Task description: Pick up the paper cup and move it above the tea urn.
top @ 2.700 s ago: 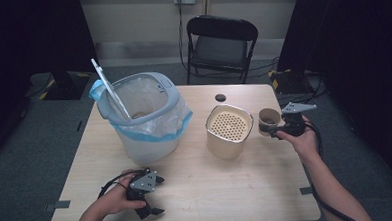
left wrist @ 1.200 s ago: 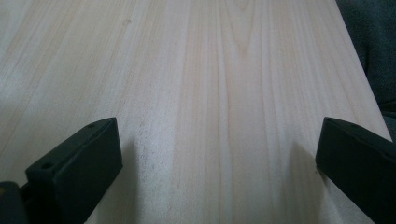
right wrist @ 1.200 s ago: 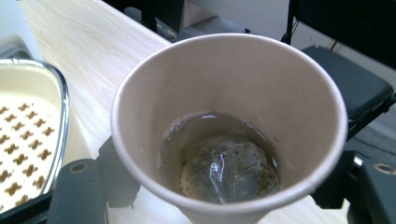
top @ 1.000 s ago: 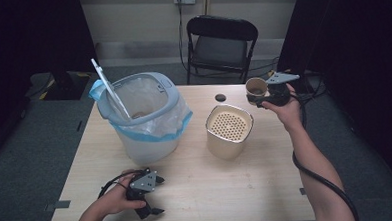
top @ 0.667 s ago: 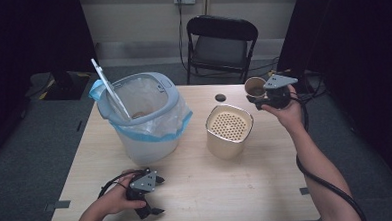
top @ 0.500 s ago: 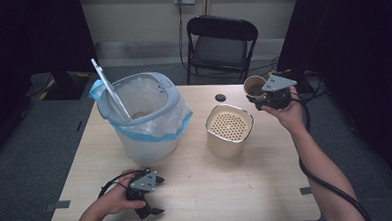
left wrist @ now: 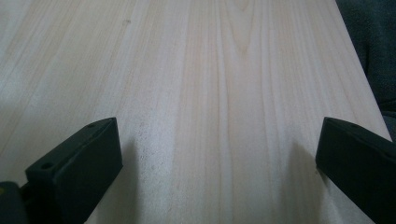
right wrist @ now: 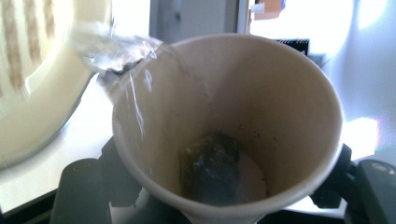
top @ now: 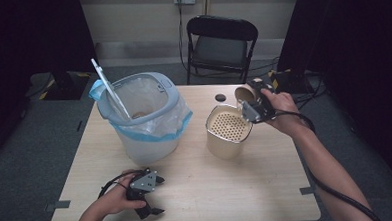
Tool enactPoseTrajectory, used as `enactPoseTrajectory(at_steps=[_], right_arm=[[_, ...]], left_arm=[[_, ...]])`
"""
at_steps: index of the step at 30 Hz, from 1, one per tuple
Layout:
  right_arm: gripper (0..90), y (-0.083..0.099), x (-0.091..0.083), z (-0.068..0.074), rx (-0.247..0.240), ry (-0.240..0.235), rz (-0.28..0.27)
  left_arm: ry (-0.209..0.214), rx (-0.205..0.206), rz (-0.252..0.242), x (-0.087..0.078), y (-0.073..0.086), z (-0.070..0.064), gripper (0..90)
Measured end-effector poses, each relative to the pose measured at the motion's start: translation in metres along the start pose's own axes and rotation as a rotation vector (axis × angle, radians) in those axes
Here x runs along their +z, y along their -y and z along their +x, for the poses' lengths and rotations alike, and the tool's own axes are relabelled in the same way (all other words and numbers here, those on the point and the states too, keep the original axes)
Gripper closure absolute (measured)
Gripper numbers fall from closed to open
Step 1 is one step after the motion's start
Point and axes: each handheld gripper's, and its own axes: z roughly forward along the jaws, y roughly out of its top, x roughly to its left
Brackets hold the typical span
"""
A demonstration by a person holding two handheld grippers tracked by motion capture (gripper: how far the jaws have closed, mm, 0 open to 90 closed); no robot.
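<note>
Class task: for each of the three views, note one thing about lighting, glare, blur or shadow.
High view: evenly lit pale wooden table, dark surroundings. Left gripper view: each black jaw throws a soft shadow on the wood grain. Right gripper view: background blown out white, the tilted brown paper cup sharp, the cream perforated container close and blurred, glare on pouring liquid.

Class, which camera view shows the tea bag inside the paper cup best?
The right gripper view: the tea bag lies dark at the paper cup's bottom. In the high view the tilted cup hides its inside.
</note>
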Motion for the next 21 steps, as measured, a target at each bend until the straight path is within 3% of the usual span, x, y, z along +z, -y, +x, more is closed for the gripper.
enactPoseTrajectory(at_steps=[1,2,3,5,7,9,11,12,14,15,21], right_arm=[[28.4,-0.003,0.0,0.003,-0.069,0.013,0.011],[28.4,-0.005,0.0,0.006,-0.127,0.034,0.037],[28.4,-0.007,0.0,0.01,-0.182,0.055,0.055],[28.4,-0.008,0.0,0.014,-0.269,0.108,0.061],[28.4,-0.009,0.0,0.015,-0.287,0.116,0.07],[28.2,-0.009,0.001,0.016,-0.359,0.164,0.082],[28.1,-0.008,0.0,0.015,-0.326,0.182,0.076],[28.0,-0.008,0.0,0.012,-0.3,0.173,0.072],[27.9,-0.005,-0.001,0.007,-0.108,0.094,0.047],[27.9,-0.004,-0.001,0.004,-0.079,0.072,0.039],[27.9,0.014,0.005,-0.013,0.374,-0.129,-0.034]], left_arm=[[0.0,0.001,0.002,0.0,0.0,0.0,0.0],[0.003,-0.03,-0.022,0.002,0.0,-0.002,0.0],[0.0,-0.002,-0.001,0.001,-0.001,0.0,0.0],[0.001,-0.002,0.0,0.001,-0.001,-0.001,0.0],[0.002,-0.002,0.001,0.001,-0.001,0.0,0.0],[0.001,-0.001,0.003,0.001,-0.001,0.0,0.0],[0.002,-0.002,0.002,0.001,-0.001,0.0,0.0],[0.002,-0.002,0.002,0.001,-0.001,-0.001,0.0],[0.002,-0.002,0.002,0.001,-0.001,0.0,0.0],[0.002,-0.003,0.002,0.001,-0.001,0.0,0.0],[0.002,-0.002,0.002,0.001,-0.001,0.0,0.0]])
